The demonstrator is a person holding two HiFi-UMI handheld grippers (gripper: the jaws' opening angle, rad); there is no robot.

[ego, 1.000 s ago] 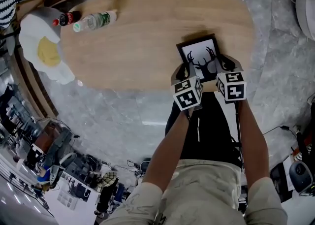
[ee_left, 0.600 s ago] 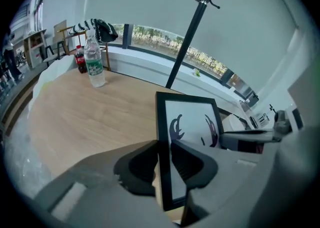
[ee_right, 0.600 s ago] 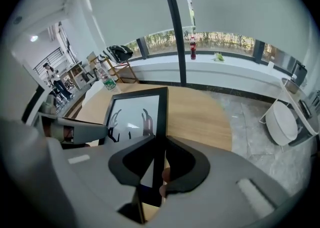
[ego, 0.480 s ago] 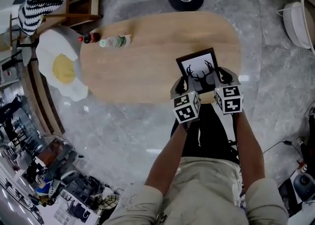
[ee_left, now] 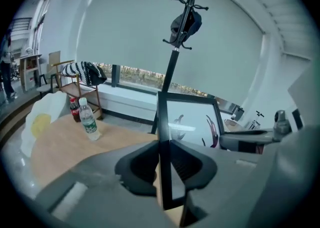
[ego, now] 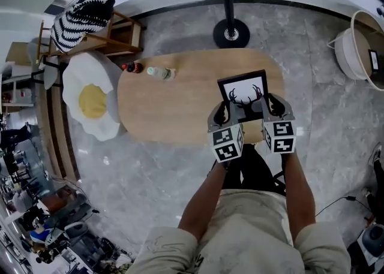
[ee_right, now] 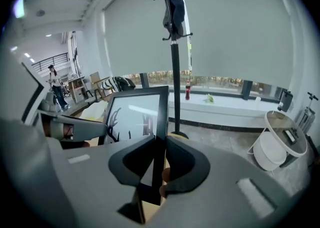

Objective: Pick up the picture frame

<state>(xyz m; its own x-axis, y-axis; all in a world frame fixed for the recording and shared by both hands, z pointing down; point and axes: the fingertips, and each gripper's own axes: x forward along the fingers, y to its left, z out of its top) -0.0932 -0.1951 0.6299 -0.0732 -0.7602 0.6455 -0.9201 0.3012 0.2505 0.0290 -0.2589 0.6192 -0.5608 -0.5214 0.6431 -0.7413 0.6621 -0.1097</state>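
The picture frame (ego: pixel 243 89), black-edged with a deer-antler print, hangs in the air above the near right end of the oval wooden table (ego: pixel 174 111). My left gripper (ego: pixel 221 112) is shut on its left edge, and its jaws have just been closing with the frame's edge between them. In the left gripper view the frame (ee_left: pixel 189 122) stands upright, with the left gripper (ee_left: pixel 162 161) pinching its black side bar. My right gripper (ego: pixel 273 105) is shut on the right edge. The right gripper view shows the frame (ee_right: pixel 132 112) clamped edge-on in the right gripper (ee_right: pixel 159 161).
A clear water bottle (ego: pixel 159 73) and a cola bottle (ego: pixel 131 67) lie at the table's far left. A fried-egg cushion (ego: pixel 90 100) sits to its left, beside a chair with a striped cushion (ego: pixel 84 16). A coat stand's base (ego: pixel 231 33) is behind the table, with a white basket (ego: pixel 354 45) at the right.
Both grippers have risen together with the picture frame in them, lifting it off the table. The table now looks smaller and farther below.
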